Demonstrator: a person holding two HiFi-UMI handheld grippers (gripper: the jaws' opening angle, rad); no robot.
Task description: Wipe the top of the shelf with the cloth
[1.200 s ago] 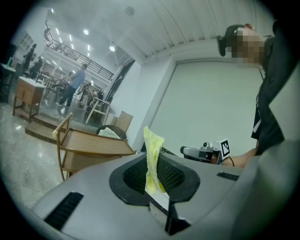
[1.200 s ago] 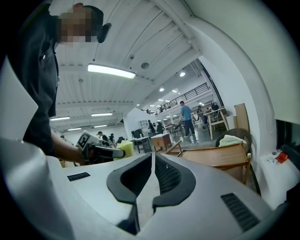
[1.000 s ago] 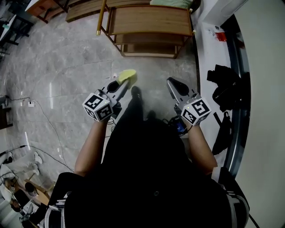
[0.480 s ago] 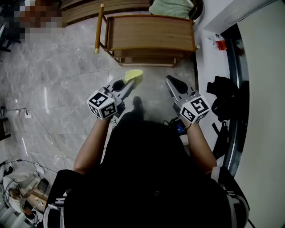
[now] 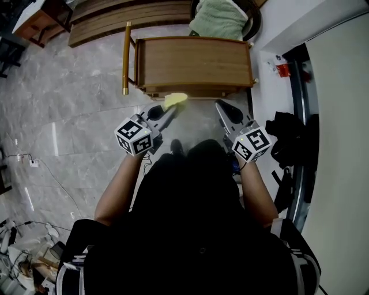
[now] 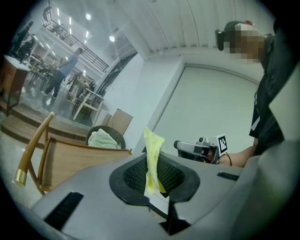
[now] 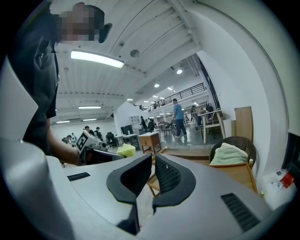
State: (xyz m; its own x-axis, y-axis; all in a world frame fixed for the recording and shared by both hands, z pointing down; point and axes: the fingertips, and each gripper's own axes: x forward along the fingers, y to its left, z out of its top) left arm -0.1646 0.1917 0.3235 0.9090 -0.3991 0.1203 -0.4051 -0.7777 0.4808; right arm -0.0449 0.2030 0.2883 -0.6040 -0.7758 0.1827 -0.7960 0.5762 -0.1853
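Head view: the left gripper point(image 5: 166, 113) pinches the yellow cloth point(image 5: 176, 99), which sticks up past the jaw tips and overlaps the shelf's near edge; whether it touches cannot be told. Beside it, the right gripper point(image 5: 222, 107) holds nothing, its jaws a narrow slit apart. Beyond stands the wooden shelf point(image 5: 196, 60), then a basket point(image 5: 255, 17) holding a green towel point(image 5: 219, 20).

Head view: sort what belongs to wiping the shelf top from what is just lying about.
Job in hand:
- crumpled yellow cloth, clamped in the left tool
- brown wooden shelf

Lying about:
- pale green towel in a dark wicker basket
- black bag by the wall
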